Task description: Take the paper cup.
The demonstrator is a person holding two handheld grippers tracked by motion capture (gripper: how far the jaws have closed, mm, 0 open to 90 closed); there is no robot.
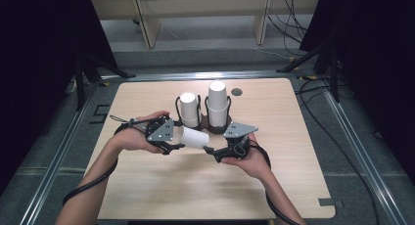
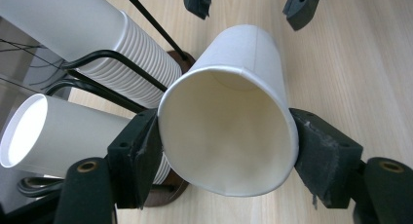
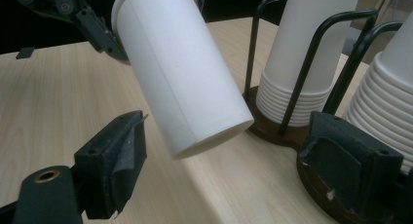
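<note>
A single white paper cup lies on its side in the air above the wooden table. My left gripper is shut on it near the rim; in the left gripper view the pads squeeze the cup at its open mouth. My right gripper stands open at the cup's closed base. In the right gripper view the cup hangs just beyond and above the wide-apart jaws of the gripper, touching neither pad.
Two stacks of upside-down white cups stand in a black wire holder just behind both grippers, close to the held cup. A small round hole sits near the table's far edge.
</note>
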